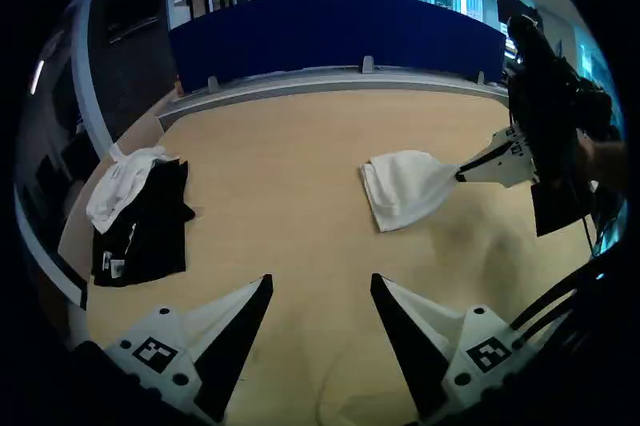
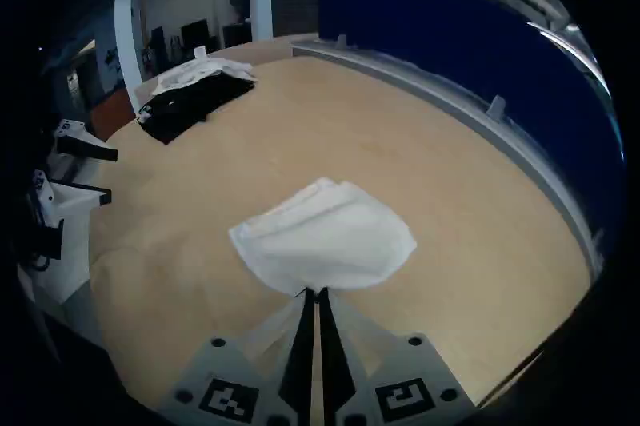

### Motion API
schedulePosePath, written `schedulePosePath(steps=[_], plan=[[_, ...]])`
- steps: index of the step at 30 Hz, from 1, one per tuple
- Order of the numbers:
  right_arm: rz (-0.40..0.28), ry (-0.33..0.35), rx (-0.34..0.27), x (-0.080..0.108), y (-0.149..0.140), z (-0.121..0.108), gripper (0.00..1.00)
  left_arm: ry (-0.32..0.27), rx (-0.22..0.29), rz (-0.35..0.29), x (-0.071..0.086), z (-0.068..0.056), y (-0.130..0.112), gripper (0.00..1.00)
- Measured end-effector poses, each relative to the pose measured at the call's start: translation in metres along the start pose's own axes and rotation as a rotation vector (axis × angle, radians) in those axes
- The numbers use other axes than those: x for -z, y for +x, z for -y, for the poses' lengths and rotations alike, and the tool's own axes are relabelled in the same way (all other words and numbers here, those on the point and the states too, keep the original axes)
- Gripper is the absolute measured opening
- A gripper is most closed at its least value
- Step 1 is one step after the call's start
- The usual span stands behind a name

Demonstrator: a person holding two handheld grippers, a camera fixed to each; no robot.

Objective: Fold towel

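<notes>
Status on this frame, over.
Left gripper open, empty. Right gripper shut on white towel, which lies bunched on table. Clothes pile well apart, not obstructing.

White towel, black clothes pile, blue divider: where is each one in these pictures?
white towel [image 2: 324, 238], right gripper view, middle of the bunched cloth.
black clothes pile [image 1: 152, 218], left gripper view, centre of the dark fabric.
blue divider [image 1: 336, 34], left gripper view, middle of the panel.

Between my left hand-held gripper [image 1: 321, 278] and the towel [image 1: 400, 186] the surface [image 1: 272, 186] lies bare, with a clothes pile [image 1: 140, 218] off to its left and a blue partition [image 1: 336, 34] walling the far edge.
</notes>
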State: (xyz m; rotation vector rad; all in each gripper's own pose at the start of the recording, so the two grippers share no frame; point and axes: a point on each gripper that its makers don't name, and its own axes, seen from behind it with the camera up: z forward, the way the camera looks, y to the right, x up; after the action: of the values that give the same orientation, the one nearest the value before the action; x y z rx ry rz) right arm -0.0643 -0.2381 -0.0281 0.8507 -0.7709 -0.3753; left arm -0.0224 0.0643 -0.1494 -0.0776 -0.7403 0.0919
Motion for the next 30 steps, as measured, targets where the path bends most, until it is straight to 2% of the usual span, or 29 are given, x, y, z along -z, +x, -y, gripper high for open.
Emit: schedulePosePath(steps=[9,18,24,30], plan=[[-0.088,-0.033,0.021,0.019,0.057,-0.014,0.04,0.004,0.003,-0.008,0.001,0.005,0.004,0.9],[-0.17,-0.062,0.041,0.047,0.109,-0.028,0.04,0.001,0.004,-0.017,0.003,0.005,0.007,0.9],[-0.202,-0.081,0.043,0.066,0.128,-0.037,0.04,-0.003,0.0,-0.023,0.004,0.003,0.009,0.9],[-0.209,-0.104,0.044,0.08,0.13,-0.047,0.04,-0.01,0.0,-0.029,0.004,0.002,0.01,0.9]])
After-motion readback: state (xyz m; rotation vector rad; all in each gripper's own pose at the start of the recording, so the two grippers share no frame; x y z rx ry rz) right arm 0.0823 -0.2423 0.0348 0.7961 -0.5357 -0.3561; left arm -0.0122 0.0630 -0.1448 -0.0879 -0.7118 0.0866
